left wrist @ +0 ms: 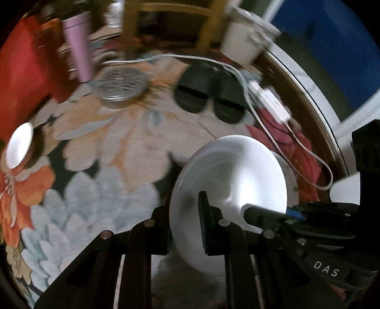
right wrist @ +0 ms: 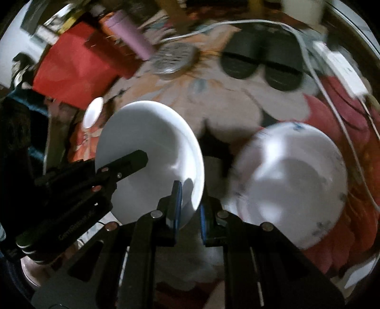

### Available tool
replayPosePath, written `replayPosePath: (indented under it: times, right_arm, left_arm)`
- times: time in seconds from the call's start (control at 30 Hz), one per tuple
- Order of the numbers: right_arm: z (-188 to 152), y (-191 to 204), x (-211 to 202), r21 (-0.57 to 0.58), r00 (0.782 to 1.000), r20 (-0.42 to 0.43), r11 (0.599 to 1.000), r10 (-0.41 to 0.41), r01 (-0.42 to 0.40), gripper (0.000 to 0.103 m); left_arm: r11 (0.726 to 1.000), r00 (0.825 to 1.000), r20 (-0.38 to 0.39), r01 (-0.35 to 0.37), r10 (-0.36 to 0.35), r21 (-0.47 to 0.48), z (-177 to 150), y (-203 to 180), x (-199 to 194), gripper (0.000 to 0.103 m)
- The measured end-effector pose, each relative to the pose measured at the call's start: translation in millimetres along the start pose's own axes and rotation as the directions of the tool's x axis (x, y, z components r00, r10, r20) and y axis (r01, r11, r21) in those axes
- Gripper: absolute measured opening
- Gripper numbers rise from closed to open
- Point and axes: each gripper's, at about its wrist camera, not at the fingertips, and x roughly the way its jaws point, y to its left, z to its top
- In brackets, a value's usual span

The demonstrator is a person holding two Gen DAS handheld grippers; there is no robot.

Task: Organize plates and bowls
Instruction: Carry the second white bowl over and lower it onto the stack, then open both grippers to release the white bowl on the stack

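A plain white bowl [left wrist: 228, 180] hangs tilted over the flowered carpet, held from two sides. My left gripper [left wrist: 186, 214] is shut on its near rim. My right gripper [left wrist: 251, 211] reaches in from the right and pinches the opposite rim. In the right wrist view the same bowl [right wrist: 152, 147] has its rim between my right gripper's [right wrist: 190, 204] blue-padded fingers, and the left gripper [right wrist: 137, 156] clamps the far side. A second white bowl with blue marks [right wrist: 292, 187] lies on the carpet to the right. A small white dish [right wrist: 93, 113] [left wrist: 20, 145] sits further left.
On the carpet [left wrist: 114, 152] beyond the bowls are a pair of black slippers [left wrist: 209, 95], a round metal tin [left wrist: 121, 83], a lilac tumbler [left wrist: 79, 45], a white power strip [left wrist: 273, 102] with its cable, a red bag [right wrist: 76, 64] and wooden furniture legs [left wrist: 166, 21].
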Motion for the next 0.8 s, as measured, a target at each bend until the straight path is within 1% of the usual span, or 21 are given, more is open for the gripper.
replayPosePath:
  times: [0.17, 0.3, 0.4, 0.47, 0.6, 0.67, 0.7, 0.77, 0.8]
  right_arm:
    - [-13, -53, -8, 0.095, 0.998, -0.017, 0.994, -0.056, 0.058, 0.014]
    - [-21, -80, -10, 0.132, 0.995, -0.036, 0.987, -0.093, 0.097, 0.014]
    - [-24, -94, -9, 0.156, 0.992, -0.05, 0.98, -0.114, 0.121, 0.014]
    - [-27, -103, -7, 0.176, 0.992, -0.055, 0.977, -0.114, 0.121, 0.013]
    - [-29, -108, -3, 0.183, 0.99, -0.064, 0.973, -0.129, 0.139, 0.013]
    - [-29, -110, -1, 0.185, 0.988, -0.07, 0.971, -0.141, 0.151, 0.014]
    - [-29, -112, -1, 0.19, 0.988, -0.068, 0.97, -0.139, 0.15, 0.013]
    - [-27, -114, -2, 0.199, 0.989, -0.066, 0.969, -0.134, 0.144, 0.013]
    - [-26, -113, -2, 0.196, 0.989, -0.064, 0.97, -0.134, 0.144, 0.013]
  left_arm:
    - [0.996, 0.997, -0.06, 0.051, -0.046, 0.078, -3, -50, 36, 0.017]
    - [0.992, 0.994, -0.097, 0.069, -0.059, 0.107, -8, -72, 58, 0.017]
    - [0.99, 0.989, -0.125, 0.087, -0.073, 0.11, -11, -84, 72, 0.017]
    - [0.99, 0.99, -0.128, 0.073, -0.058, 0.12, -11, -88, 77, 0.017]
    - [0.992, 0.988, -0.146, 0.07, -0.053, 0.11, -11, -86, 81, 0.017]
    - [0.993, 0.989, -0.135, 0.071, -0.057, 0.099, -9, -82, 78, 0.018]
    - [0.993, 0.99, -0.129, 0.072, -0.06, 0.096, -9, -80, 76, 0.019]
    - [0.994, 0.991, -0.117, 0.077, -0.067, 0.08, -7, -76, 73, 0.026]
    - [0.994, 0.991, -0.113, 0.076, -0.068, 0.073, -6, -74, 71, 0.035]
